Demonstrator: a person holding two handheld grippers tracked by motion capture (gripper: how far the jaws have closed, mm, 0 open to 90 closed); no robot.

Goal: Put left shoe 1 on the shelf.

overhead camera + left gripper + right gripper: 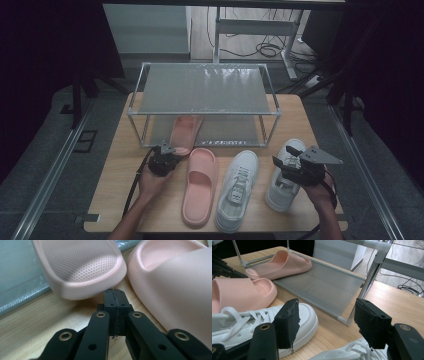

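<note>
One pink slipper (pixel 184 131) lies with its toe on the rack's lower shelf (pixel 225 132) and its heel (pixel 82 270) over the shelf's front edge. My left gripper (pixel 168 149) is shut and holds nothing; its tips (pixel 113 293) sit right at that heel. The second pink slipper (pixel 200 185) lies on the table just to the right (pixel 175 290). Two white sneakers (pixel 237 190) (pixel 284 177) lie further right. My right gripper (pixel 285 155) hovers open over the rightmost sneaker, with nothing between its jaws (pixel 327 325).
A two-tier metal-framed shoe rack (pixel 202 90) stands at the back of the wooden table (pixel 115 175); its front right post (pixel 368 282) is close ahead of the right gripper. Cables lie on the floor (pixel 265 50) behind.
</note>
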